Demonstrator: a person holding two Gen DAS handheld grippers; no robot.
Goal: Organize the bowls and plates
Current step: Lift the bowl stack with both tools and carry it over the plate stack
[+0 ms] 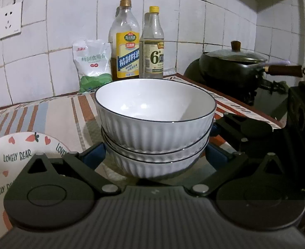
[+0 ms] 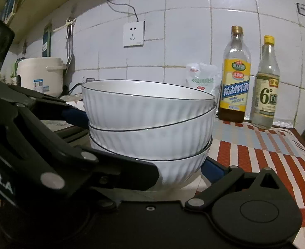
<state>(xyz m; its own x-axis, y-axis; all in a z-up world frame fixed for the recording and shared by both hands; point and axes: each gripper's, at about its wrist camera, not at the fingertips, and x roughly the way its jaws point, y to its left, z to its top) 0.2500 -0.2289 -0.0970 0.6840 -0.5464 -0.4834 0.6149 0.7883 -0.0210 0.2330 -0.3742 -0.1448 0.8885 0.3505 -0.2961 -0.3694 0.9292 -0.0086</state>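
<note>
A stack of three white ribbed bowls (image 1: 155,124) with thin dark rims is seen standing on the counter, nested one inside another; from the right wrist view the upper bowls sit slightly tilted in the stack (image 2: 150,124). The left gripper (image 1: 155,155) is spread wide, a blue-padded finger on each side of the lower bowls; whether the pads touch the bowls cannot be told. The right gripper (image 2: 181,166) is likewise set wide about the bottom bowl, with only one blue finger clearly shown.

A plate (image 1: 17,161) printed with hearts and "LOVELY BEAR" is seen just left of the stack. The counter is covered by a striped cloth (image 1: 49,114) in orange, blue and cream. Behind the bowls, a salt bag (image 1: 92,64) and two bottles (image 1: 127,41) are lined up against a white tiled wall (image 1: 69,10), where a socket (image 1: 8,20) is mounted. A lidded black wok (image 1: 233,64) is set on a stove to the right; a white rice cooker (image 2: 40,76) is placed far left.
</note>
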